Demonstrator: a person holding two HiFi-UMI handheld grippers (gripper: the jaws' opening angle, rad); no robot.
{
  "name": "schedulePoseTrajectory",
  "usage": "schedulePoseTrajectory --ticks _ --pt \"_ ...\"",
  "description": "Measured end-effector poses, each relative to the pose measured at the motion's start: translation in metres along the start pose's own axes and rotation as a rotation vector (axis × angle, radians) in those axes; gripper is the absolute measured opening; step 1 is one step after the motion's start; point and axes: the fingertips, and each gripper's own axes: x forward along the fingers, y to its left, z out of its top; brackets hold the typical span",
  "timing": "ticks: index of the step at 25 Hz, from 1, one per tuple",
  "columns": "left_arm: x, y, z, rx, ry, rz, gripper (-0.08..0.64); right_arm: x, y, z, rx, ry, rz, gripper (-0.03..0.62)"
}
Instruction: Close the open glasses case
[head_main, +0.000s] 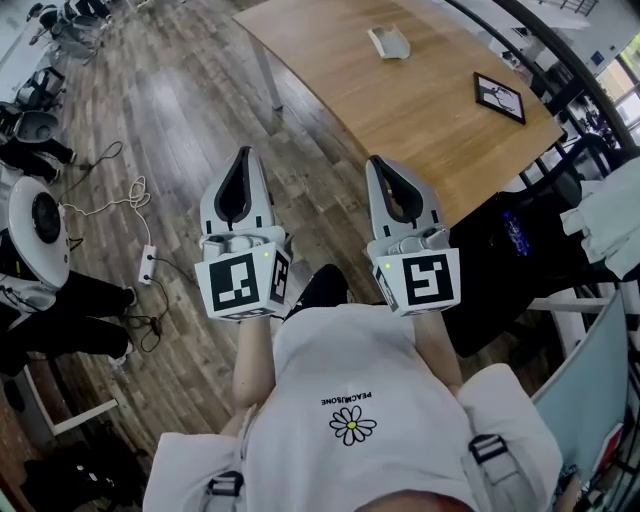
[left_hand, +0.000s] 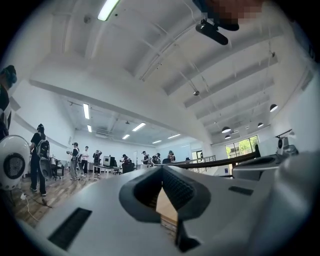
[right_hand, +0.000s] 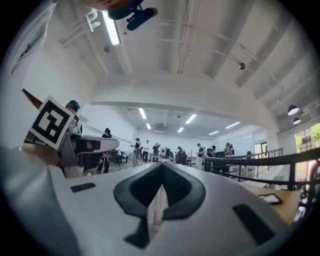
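We are holding the left claw (head_main: 243, 156) and the right claw (head_main: 380, 163) side by side over the dark wooden plank floor (head_main: 170, 120), each with its jaws pressed together on nothing. The open pale grey glasses case (head_main: 390, 42) is lying well ahead on the light wooden counter (head_main: 400, 120) (a black-framed rectangular panel (head_main: 498, 97) is resting to its right).

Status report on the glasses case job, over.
Left gripper and right gripper: jaws shut, empty, held short of the table. Glasses case lies open at its far end, untouched. Black frame off to the side, nothing blocking.
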Motion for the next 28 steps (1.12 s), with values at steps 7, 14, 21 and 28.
schedulePoseTrajectory --ticks 7,14,21,28 --pt "0.024 0.020 -0.011 -0.006 -0.009 0.036 0.017 0.029 0.002 -0.009 0.078 -0.009 0.080 0.006" --pt "0.107 0.052 -0.020 -0.021 -0.039 -0.018 0.017 0.114 -0.021 0.012 0.006 -0.088 0.058 0.006" --pt "0.218 0.073 -0.009 -0.023 -0.123 -0.114 0.017 0.212 -0.074 0.035 -0.005 -0.218 -0.054 0.006" --pt "0.354 0.090 0.003 -0.028 -0.151 -0.253 0.017 0.313 -0.131 0.023 0.031 -0.157 -0.195 0.006"
